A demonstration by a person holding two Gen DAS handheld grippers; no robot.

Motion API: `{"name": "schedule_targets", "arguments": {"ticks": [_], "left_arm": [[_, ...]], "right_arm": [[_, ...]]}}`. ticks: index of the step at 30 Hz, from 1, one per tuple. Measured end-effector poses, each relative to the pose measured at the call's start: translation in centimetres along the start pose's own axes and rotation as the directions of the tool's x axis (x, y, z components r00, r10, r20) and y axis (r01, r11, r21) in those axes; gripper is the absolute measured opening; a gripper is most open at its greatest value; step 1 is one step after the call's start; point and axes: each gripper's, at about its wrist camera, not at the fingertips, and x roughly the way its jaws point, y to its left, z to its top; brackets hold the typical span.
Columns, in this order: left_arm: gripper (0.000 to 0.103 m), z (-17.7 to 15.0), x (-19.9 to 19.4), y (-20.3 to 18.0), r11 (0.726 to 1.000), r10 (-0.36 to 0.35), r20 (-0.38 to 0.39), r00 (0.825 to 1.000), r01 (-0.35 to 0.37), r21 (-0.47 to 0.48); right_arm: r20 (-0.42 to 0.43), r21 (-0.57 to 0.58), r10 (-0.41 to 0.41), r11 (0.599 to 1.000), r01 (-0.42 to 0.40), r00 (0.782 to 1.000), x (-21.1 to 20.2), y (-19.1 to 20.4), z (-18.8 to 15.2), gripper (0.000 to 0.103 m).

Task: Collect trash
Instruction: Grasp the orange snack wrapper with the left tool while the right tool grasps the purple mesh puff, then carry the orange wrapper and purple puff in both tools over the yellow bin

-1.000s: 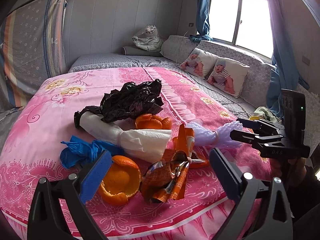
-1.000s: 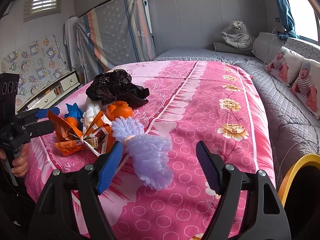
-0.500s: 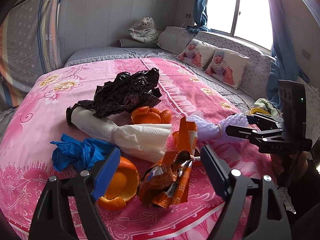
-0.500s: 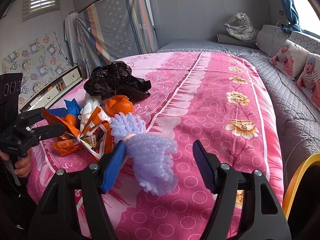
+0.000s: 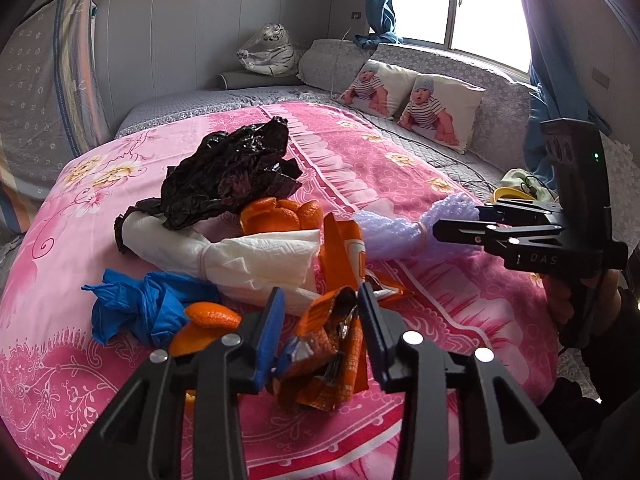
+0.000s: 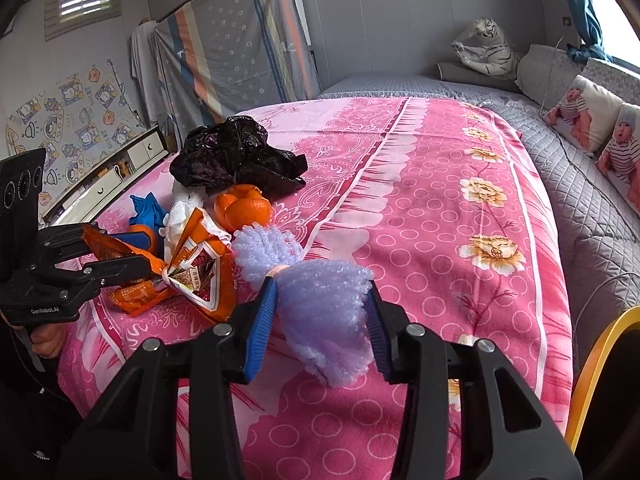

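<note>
A heap of trash lies on the pink bedspread (image 5: 400, 168). My left gripper (image 5: 322, 308) is at the near edge, its jaws closing with the crumpled orange snack wrapper (image 5: 320, 356) between them and both pads touching it. My right gripper (image 6: 320, 292) has its jaws closing on the purple foam net (image 6: 324, 320), pads against its sides. Behind lie a black plastic bag (image 5: 232, 176), a tied white tissue bundle (image 5: 248, 256), a blue glove (image 5: 140, 308) and orange peels (image 5: 280, 214). Each wrist view shows the other gripper: right gripper (image 5: 460, 220), left gripper (image 6: 136, 250).
A grey padded bench (image 6: 592, 208) with baby-print cushions (image 5: 436, 108) and a toy tiger (image 5: 268, 50) runs along the far and right sides. A yellow rim (image 6: 592, 360) shows at the bed's right edge. A low white cabinet (image 6: 120, 168) stands left of the bed.
Both grippers' jaws have narrowed from wide apart: the left around the orange wrapper, the right around the purple foam net. Neither hand has shifted much.
</note>
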Motion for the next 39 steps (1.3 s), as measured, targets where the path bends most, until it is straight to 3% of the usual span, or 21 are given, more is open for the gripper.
{"name": "schedule_targets", "arguments": {"ticks": [4, 8, 27, 39], "left_arm": [[0.019, 0.0, -0.3, -0.1, 1.000, -0.009, 0.001, 1.000, 0.009, -0.004], [0.016, 0.1, -0.9, -0.5, 1.000, -0.003, 0.015, 1.000, 0.003, 0.003], [0.015, 1.4, -7.1, 0.9, 0.992, -0.018, 0.192, 0.981, 0.042, -0.121], [0.015, 2.8, -9.9, 2.6, 0.980, 0.091, 0.250, 0.964, -0.042, -0.195]], "right_arm": [[0.001, 0.008, 0.001, 1.000, -0.001, 1.000, -0.1, 0.0, 0.2, 0.021], [0.032, -0.003, -0.023, 1.000, 0.023, 0.999, -0.9, 0.2, 0.3, 0.013], [0.162, 0.085, -0.082, 0.994, 0.069, 0.983, -6.4, -1.4, 0.9, 0.013], [0.209, 0.099, -0.112, 0.991, 0.093, 0.971, -8.6, -1.7, 0.9, 0.013]]}}
